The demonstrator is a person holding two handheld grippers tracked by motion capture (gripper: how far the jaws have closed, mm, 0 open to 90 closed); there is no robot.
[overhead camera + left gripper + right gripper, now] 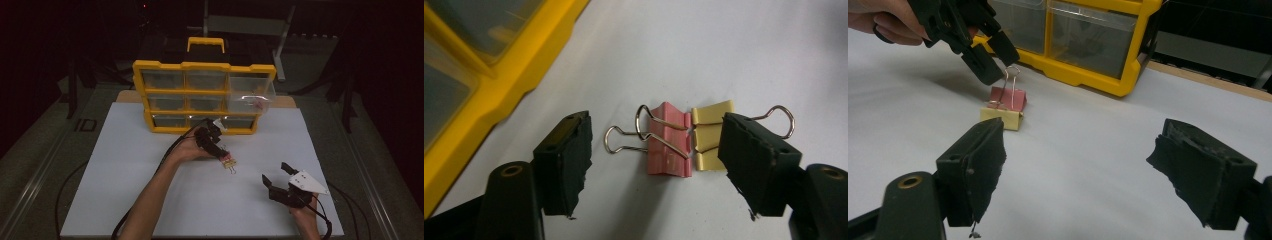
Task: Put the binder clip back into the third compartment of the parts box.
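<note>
Left hand-held gripper [654, 165] hovers over two binder clips on the counter [150, 165].
Its jaws are spread, astride the pink clip [667, 141] and yellow clip [710, 136]; the right hand-held gripper [1078, 172] is spread, empty.

The room is dim. A white surface [150, 200] lies on a grey floor [45, 145]. Beyond the far edge, a grey metal frame [245, 25] stands in darkness.

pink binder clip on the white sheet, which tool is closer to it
Left. The left tool hangs right over the pink metal binder clip, jaws open on either side of it and the yellow binder clip beside it. The right tool hovers open, well off to the side.
</note>
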